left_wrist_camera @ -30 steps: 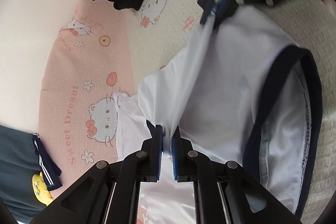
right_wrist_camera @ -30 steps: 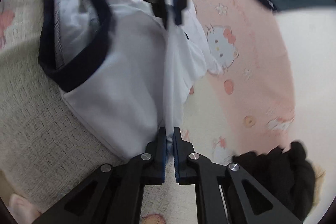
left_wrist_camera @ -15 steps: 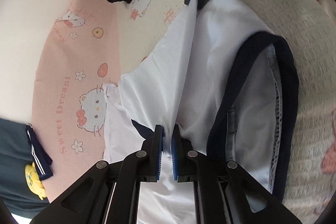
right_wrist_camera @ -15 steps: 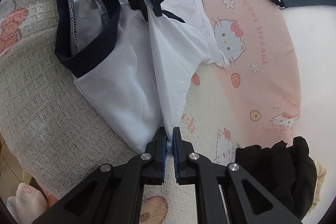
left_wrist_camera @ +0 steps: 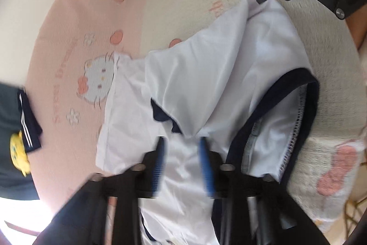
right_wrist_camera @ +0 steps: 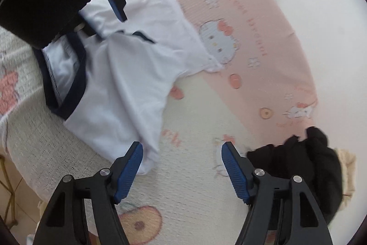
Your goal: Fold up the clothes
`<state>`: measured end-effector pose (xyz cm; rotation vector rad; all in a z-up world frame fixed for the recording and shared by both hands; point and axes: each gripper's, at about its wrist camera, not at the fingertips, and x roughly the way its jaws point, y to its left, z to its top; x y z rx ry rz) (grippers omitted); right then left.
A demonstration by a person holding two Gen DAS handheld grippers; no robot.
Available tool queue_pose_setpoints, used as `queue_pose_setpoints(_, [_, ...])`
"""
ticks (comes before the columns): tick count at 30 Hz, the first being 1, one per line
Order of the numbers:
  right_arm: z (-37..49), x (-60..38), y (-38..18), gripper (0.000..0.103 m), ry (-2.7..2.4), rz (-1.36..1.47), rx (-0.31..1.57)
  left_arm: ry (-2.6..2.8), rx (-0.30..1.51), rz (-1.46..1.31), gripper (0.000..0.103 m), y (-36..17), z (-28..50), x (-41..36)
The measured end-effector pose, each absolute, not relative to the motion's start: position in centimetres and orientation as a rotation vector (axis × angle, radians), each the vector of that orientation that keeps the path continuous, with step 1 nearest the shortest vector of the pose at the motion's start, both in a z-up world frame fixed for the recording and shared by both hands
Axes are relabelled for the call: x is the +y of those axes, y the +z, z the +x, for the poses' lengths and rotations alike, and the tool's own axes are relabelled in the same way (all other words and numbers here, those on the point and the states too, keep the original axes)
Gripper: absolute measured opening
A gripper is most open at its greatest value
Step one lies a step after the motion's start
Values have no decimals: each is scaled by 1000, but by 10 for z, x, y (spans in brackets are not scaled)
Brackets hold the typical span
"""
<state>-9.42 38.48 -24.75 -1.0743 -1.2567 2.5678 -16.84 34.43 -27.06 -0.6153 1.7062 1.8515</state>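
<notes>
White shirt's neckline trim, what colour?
Navy blue trim on the white shirt; clearest in left wrist view.

The shirt (right_wrist_camera: 128,84) is smooth, thin white cloth with a dark knit trim. The blanket (right_wrist_camera: 195,187) is matt, rough waffle-weave cloth. The right gripper (right_wrist_camera: 182,162) is matt black plastic with ribbed blue pads (right_wrist_camera: 236,176).
</notes>
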Motion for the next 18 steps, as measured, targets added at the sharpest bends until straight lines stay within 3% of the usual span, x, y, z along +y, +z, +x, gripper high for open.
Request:
queue_pose_setpoints(1, [-94,383,-245,71,2562,-1070,-1270,1871,1696,-629,72,-266,-167,343])
queue_pose_setpoints(3, [-95,382,-240,71,2558,-1066,-1275,1919,1682,-620,87,-258,-162,341])
queue_pose_setpoints(18, [-117,389,-196,73,2678,-1032,-1056,2184,1532,-749,87,-220,-180,324])
